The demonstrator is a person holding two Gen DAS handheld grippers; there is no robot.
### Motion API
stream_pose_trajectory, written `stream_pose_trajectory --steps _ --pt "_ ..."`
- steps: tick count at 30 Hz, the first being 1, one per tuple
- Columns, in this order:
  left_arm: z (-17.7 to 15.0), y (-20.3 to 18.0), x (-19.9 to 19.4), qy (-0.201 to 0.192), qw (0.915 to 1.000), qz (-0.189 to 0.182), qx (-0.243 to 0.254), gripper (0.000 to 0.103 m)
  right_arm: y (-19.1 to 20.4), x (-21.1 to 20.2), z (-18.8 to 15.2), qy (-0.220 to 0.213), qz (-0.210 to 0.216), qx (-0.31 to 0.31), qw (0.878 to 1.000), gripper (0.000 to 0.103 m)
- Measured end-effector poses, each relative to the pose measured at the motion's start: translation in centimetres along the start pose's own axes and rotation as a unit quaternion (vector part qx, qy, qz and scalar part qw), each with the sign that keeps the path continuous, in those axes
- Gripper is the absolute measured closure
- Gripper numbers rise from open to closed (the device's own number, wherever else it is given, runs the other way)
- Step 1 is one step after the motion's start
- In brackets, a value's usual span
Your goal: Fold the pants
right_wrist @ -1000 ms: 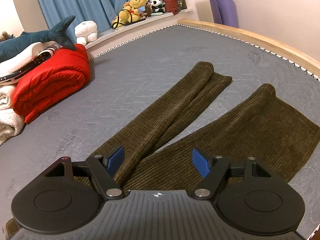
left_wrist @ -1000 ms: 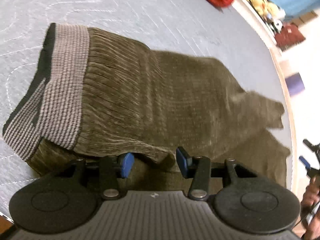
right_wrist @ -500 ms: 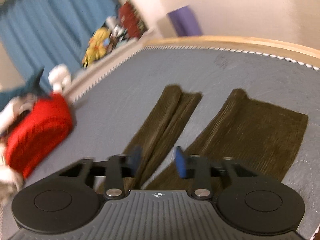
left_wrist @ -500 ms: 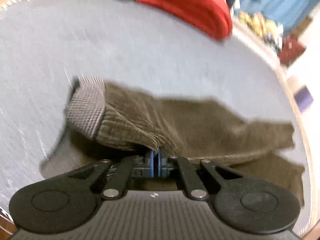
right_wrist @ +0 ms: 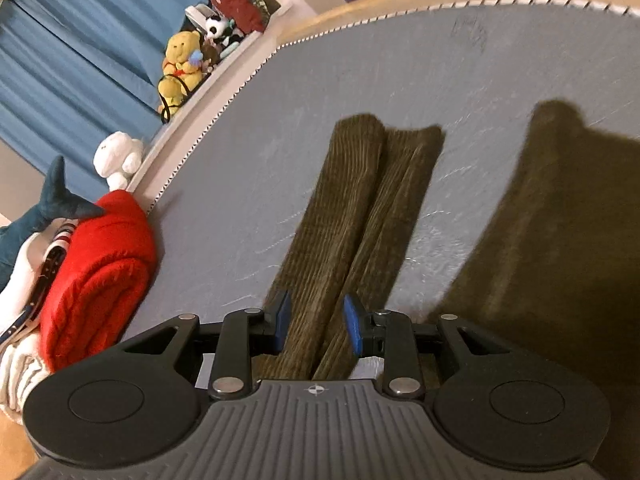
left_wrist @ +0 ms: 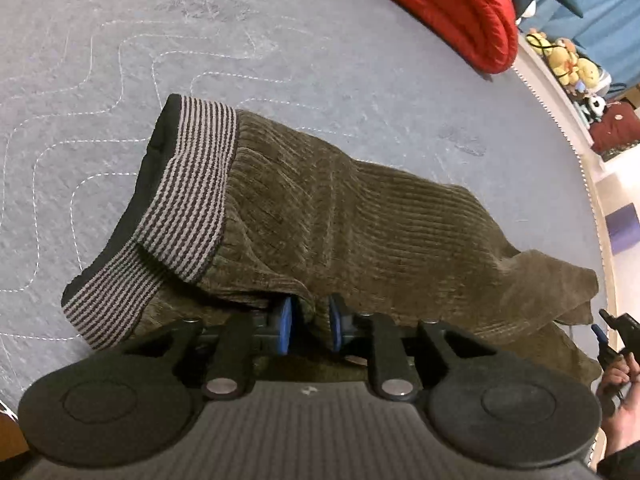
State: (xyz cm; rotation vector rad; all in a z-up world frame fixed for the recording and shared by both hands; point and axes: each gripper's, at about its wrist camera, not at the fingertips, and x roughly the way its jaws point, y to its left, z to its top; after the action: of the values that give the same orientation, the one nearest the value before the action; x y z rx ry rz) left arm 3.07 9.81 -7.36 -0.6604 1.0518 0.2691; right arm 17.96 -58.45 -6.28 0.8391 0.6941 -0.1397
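While the olive corduroy pants (left_wrist: 360, 220) lie on the grey quilted mattress (left_wrist: 280, 60), the left gripper (left_wrist: 308, 324) sits at their near edge by the striped waistband (left_wrist: 188, 196), its jaws opening, narrowly parted, with a fold of cloth between the 2 blue pads. The right wrist view shows the right gripper (right_wrist: 316, 322) over the narrower pant leg (right_wrist: 352, 240) (the other leg is blurred), jaws opening, partly apart; whether they pinch it I cannot tell.

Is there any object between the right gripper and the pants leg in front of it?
Nothing visible does. The right gripper is already at the folded leg of the pants, fabric between its opening jaws. The red blanket lies far to the side.
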Motion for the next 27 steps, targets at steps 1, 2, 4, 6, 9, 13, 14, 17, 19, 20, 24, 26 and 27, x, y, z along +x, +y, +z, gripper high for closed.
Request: stream_pose_trajectory --steps 1,2,4,6,9,13,14,17,19,20,24,26,27 --pt "0.2 0.1 -0.2 -0.001 1.0000 0.003 0.000 0.080 -0.1 1.1 0.0 0.001 0.001 -0.002 1.000 0.071" --pt "0.2 0.0 0.0 -0.002 1.0000 0.007 0.001 0.080 -0.2 2.3 0.0 0.005 0.006 -0.006 1.000 0.071" --pt "0.4 -0.2 0.7 0.000 0.9999 0.011 0.001 0.077 -0.2 4.1 0.1 0.013 0.021 -0.009 1.000 0.071" --pt "0.7 -0.4 1.3 0.001 0.9999 0.016 -0.003 0.076 -0.2 5.6 0.0 0.014 0.030 -0.007 0.999 0.071" --pt "1.2 -0.1 1.1 0.003 0.9998 0.020 -0.007 0.076 -0.3 7.8 -0.4 0.021 -0.001 -0.012 1.000 0.070" --pt "1.3 -0.2 1.3 0.001 0.9997 0.023 -0.004 0.077 -0.3 9.6 -1.3 0.017 -0.019 -0.014 1.000 0.072" --pt "1.3 -0.2 1.3 0.000 0.9997 0.024 -0.001 0.078 0.0 9.7 -1.4 0.014 -0.023 -0.018 0.999 0.072" --pt "1.3 -0.3 1.1 -0.009 0.9992 0.035 0.016 0.094 0.9 9.6 -1.7 0.004 -0.028 -0.032 0.999 0.090" --pt "1.3 -0.2 0.7 -0.015 0.9992 0.029 0.021 0.098 1.2 8.8 -1.2 -0.009 -0.018 -0.031 0.999 0.091" --pt "1.3 -0.2 0.3 -0.020 0.9992 0.024 0.026 0.099 1.5 8.0 -0.9 -0.019 -0.012 -0.033 0.999 0.092" --pt "1.2 0.3 -2.2 -0.054 0.9979 0.003 0.034 0.100 3.8 2.8 0.0 -0.059 0.021 -0.063 0.996 0.094" --pt "1.1 1.0 -3.6 -0.072 0.9969 -0.009 0.031 0.100 5.4 -0.3 -0.1 -0.078 0.018 -0.097 0.992 0.095" --pt "1.0 1.4 -4.2 -0.077 0.9965 -0.014 0.029 0.100 5.9 -1.9 -0.3 -0.082 0.013 -0.110 0.990 0.095"
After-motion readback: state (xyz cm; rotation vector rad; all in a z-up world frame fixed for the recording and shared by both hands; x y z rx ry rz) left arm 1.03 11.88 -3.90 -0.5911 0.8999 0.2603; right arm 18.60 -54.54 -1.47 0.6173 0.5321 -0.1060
